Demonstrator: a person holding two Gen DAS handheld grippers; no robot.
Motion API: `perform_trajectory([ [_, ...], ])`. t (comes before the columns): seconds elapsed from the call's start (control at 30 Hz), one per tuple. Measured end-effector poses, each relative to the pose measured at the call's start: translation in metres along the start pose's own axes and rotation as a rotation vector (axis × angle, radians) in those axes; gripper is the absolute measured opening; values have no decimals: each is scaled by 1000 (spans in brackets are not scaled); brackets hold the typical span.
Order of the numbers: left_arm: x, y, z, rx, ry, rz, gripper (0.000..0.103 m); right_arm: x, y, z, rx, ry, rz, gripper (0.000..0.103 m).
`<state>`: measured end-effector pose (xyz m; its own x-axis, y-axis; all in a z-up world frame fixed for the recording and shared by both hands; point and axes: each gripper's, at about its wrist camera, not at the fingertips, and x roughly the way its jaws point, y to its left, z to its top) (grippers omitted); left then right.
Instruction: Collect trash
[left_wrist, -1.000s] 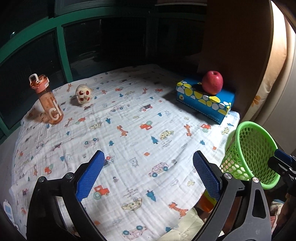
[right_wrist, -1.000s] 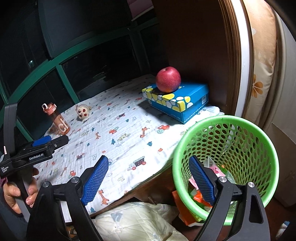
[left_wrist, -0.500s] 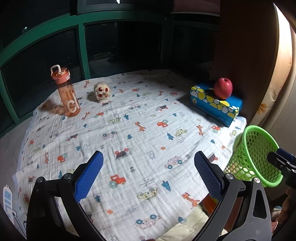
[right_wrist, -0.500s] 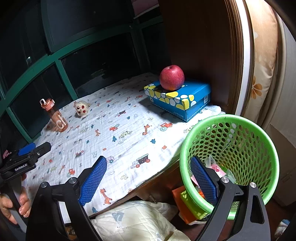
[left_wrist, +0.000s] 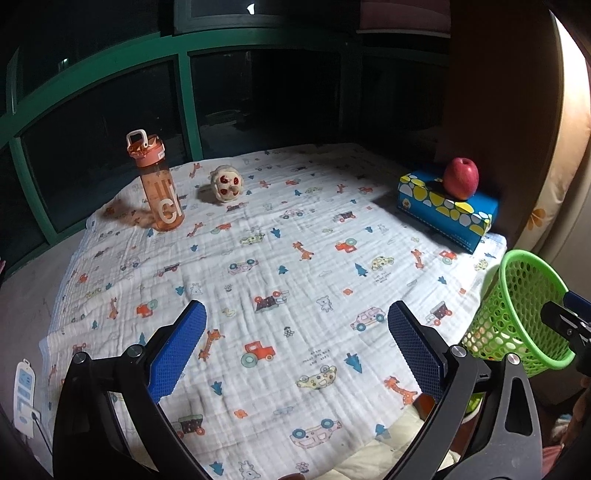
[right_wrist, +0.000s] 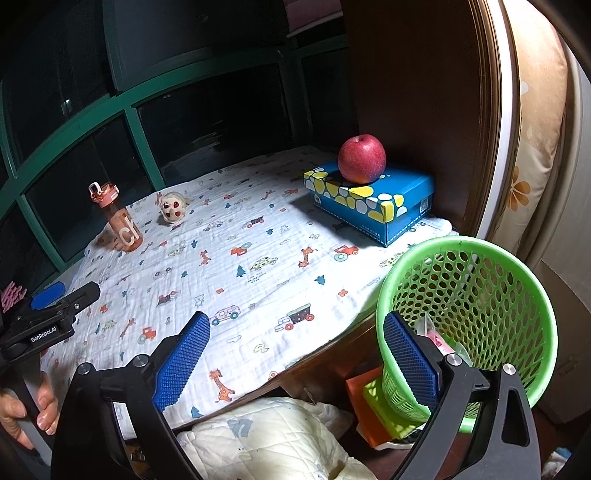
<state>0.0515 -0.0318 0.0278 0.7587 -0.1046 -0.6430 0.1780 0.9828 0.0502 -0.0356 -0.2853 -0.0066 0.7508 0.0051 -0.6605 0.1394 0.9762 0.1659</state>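
A green mesh basket (right_wrist: 480, 295) stands off the right edge of the bed, with pink and clear wrappers (right_wrist: 439, 338) lying inside it. My right gripper (right_wrist: 295, 317) hovers over the bed's near right corner. Its jaws are opening with nothing between them, and the right finger sits in front of the basket's wall. Above the near middle of the printed cloth (left_wrist: 295, 240), my left gripper (left_wrist: 295, 308) stands open and empty. From the left wrist the basket (left_wrist: 517, 314) appears at the far right, with the right gripper's tip (left_wrist: 565, 317) beside it. No loose trash shows on the cloth.
An orange bottle (left_wrist: 159, 188) and a small plush toy (left_wrist: 227, 183) stand at the back left. A red apple (left_wrist: 460, 178) rests on a blue box (left_wrist: 443, 210) at the back right. Dark windows lie behind, a wooden panel on the right. A pale quilt (right_wrist: 266, 439) lies below the bed's edge.
The left gripper drew back and swung left, so the bottle and toy moved toward the view's centre. The right jaws spread a little wider. The right view shifted slightly.
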Motion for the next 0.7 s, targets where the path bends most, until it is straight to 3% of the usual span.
perform_trajectory([
  [0.7, -5, -2, 0, 3, -7, 50, 98, -1, 8, -3, -35, 6, -44, 93],
])
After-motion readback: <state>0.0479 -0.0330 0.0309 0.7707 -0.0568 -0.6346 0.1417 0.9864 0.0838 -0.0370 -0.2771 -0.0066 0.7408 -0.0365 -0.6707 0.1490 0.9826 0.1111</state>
